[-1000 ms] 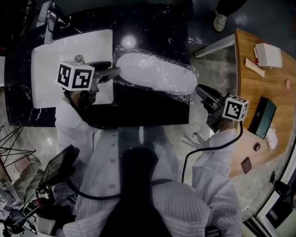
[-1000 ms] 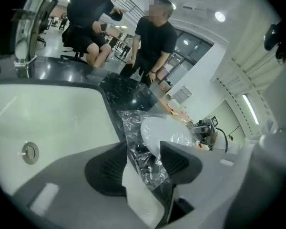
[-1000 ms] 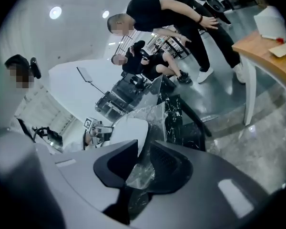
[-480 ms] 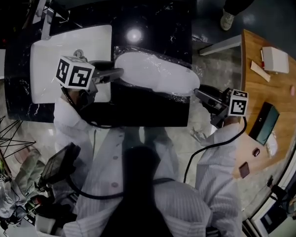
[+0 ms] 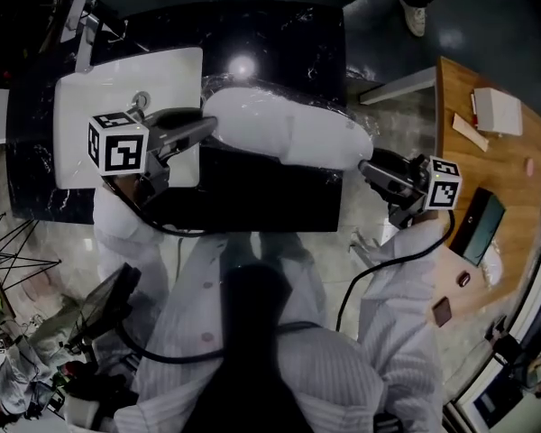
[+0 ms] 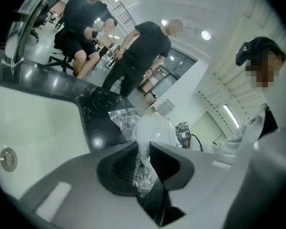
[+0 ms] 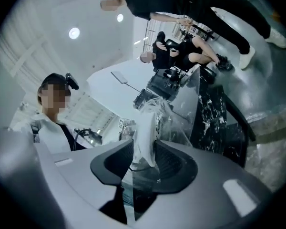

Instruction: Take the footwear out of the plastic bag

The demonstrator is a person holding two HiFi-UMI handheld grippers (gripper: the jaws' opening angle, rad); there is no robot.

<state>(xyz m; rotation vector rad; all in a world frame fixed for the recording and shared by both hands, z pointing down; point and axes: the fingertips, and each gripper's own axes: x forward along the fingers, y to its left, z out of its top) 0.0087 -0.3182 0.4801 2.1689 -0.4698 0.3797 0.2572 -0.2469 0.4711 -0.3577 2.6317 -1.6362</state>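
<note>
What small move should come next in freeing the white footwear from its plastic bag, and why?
Probably let the left tongs finish pinching the plastic bag at its crumpled end: film already lies between their closing jaws. The right tongs are opening around the other end of the bagged white footwear, so the bag likely needs that anchor first.

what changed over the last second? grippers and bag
Left gripper took hold: its jaws are closing on the left end of the plastic bag, film pinched between them. Right gripper moved in to the bag's right end; its jaws are opening, that end between them, not clamped. The shoe looks slightly raised. Unchanged: shoe inside the bag, over the black counter.
</note>
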